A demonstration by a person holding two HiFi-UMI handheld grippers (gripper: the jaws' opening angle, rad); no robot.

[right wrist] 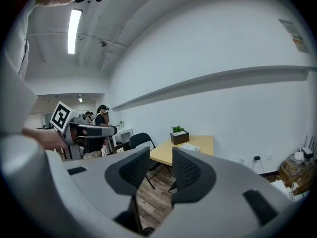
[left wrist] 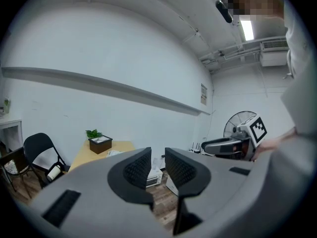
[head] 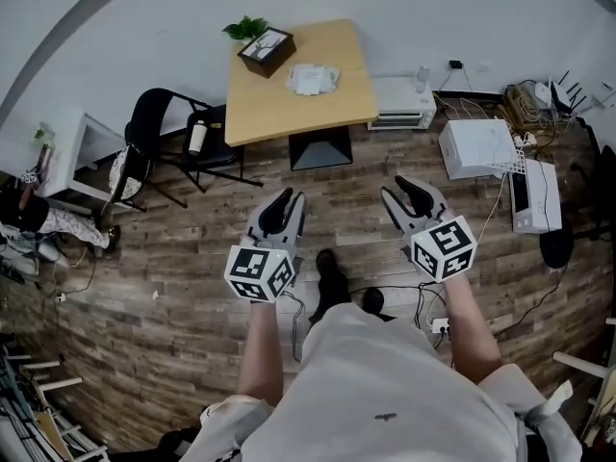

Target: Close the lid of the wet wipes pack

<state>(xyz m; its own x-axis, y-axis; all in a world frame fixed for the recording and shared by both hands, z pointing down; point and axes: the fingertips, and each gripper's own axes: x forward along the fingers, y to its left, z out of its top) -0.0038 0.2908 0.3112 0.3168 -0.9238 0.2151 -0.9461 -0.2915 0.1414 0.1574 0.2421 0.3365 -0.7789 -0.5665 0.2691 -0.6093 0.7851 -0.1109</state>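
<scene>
Wet wipes pack [head: 313,78] lies on the wooden table [head: 279,109] across the room, on the far half of the tabletop, just right of a dark box with a plant [head: 265,50]. The left gripper [head: 286,200] and right gripper [head: 404,189] are held side by side over the plank floor [head: 192,248], both well short of the table and well apart from the pack. Each gripper's fingers stand apart with nothing between them; only floor shows through the gaps. In the right gripper view the pack [right wrist: 191,148] appears as a small pale shape just above the right-hand finger [right wrist: 185,170]. A black chair [head: 159,123] stands left of the table.
</scene>
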